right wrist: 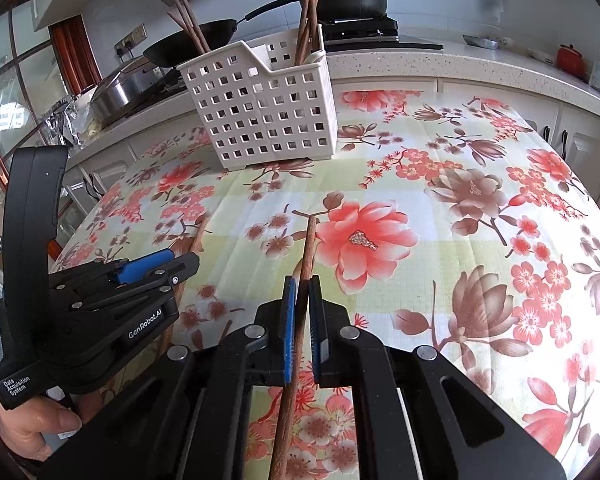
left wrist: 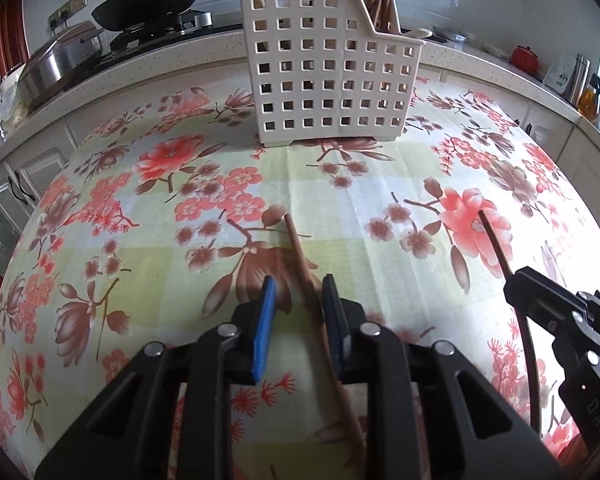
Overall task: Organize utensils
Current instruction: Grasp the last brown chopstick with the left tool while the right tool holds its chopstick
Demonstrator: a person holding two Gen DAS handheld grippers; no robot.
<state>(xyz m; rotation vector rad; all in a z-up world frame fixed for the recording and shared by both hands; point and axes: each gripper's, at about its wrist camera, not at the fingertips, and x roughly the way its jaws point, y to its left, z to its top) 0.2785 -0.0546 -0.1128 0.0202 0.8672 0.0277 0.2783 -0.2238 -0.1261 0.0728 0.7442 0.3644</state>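
The right tongs (right wrist: pixel 302 300) pinch a dark chopstick (right wrist: pixel 306 248) pointing straight ahead toward the white basket (right wrist: pixel 260 116). The left tongs (left wrist: pixel 298 304) stand spread around a lighter chopstick (left wrist: pixel 300 252) lying lengthwise on the floral surface (left wrist: pixel 380 184).

1. "GenRobot.AI" stands in white letters on the black side of the left gripper (right wrist: pixel 156 270), seen in the right wrist view to the left of the white basket (right wrist: pixel 260 108) and nearer the camera.
2. "Data Acquisition System" stands in white on the lower end of the same gripper's black handle, below that brand mark.
3. Letters on the right gripper (left wrist: pixel 520 280) body in the left wrist view are too dim to read.
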